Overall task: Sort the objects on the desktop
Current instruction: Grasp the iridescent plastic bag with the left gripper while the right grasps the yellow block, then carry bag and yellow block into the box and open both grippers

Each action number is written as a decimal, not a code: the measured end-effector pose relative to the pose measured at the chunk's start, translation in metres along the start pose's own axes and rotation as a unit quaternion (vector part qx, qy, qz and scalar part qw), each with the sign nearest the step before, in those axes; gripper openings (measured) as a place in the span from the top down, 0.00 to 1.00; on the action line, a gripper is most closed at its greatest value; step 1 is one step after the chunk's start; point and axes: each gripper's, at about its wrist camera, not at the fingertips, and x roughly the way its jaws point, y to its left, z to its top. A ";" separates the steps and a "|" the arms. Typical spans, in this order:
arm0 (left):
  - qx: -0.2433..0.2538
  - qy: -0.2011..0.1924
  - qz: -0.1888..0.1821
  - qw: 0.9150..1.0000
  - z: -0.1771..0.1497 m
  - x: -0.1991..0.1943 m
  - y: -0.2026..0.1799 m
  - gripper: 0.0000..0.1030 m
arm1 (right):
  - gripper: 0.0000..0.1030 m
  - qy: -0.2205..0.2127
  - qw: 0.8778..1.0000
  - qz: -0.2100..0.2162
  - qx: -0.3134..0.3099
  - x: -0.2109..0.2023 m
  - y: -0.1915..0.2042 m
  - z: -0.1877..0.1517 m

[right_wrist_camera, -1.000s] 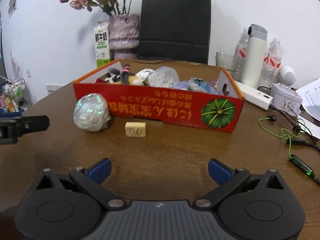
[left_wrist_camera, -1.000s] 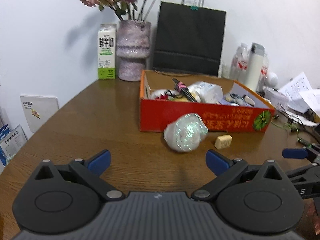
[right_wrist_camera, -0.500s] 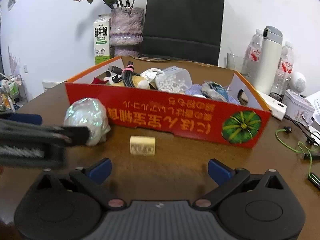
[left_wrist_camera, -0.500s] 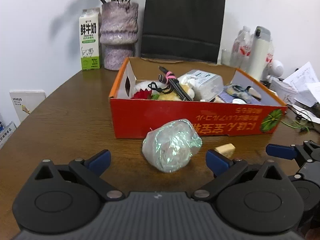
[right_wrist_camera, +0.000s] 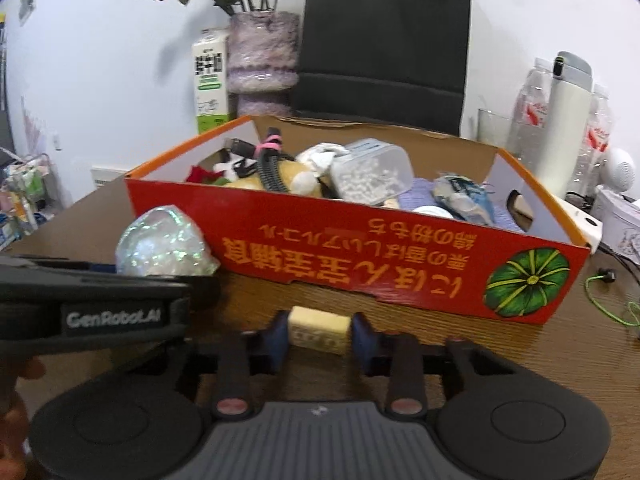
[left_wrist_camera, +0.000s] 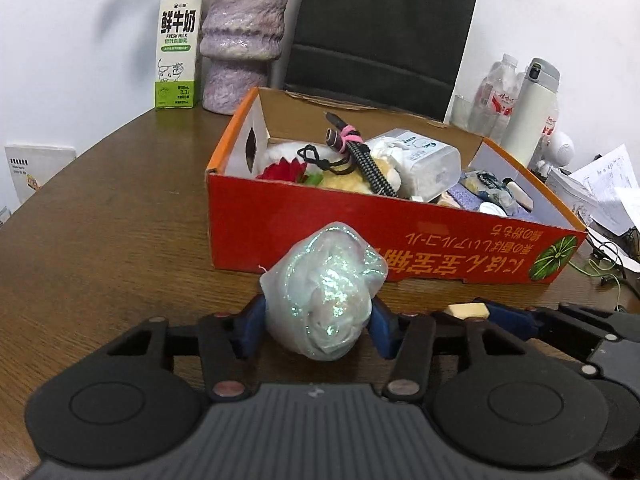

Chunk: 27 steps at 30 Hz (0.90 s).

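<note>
My left gripper (left_wrist_camera: 318, 326) is shut on a shimmery white wrapped ball (left_wrist_camera: 322, 294) in front of the red cardboard box (left_wrist_camera: 360, 236). The ball also shows in the right wrist view (right_wrist_camera: 164, 246), behind the left gripper's body. My right gripper (right_wrist_camera: 320, 332) is shut on a small cream eraser block (right_wrist_camera: 318, 330) on the wooden table, just before the box's front wall (right_wrist_camera: 360, 252). The block's end shows in the left wrist view (left_wrist_camera: 468, 311). The box holds a cable bundle, a plastic container, plush items and several small things.
Behind the box stand a milk carton (left_wrist_camera: 178, 40), a purple vase (left_wrist_camera: 242, 36) and a black paper bag (left_wrist_camera: 380, 28). At the right are water bottles, a white thermos (left_wrist_camera: 532, 104), papers and green cables (right_wrist_camera: 612, 300).
Both grippers moved forward toward the box and closed: the left one on the shimmery ball, the right one on the cream block. Both were open a second ago.
</note>
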 end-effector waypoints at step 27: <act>0.027 -0.176 -0.047 0.983 0.024 -0.111 -0.031 0.61 | 0.71 -0.106 0.993 0.019 0.051 -0.097 -0.039 0.021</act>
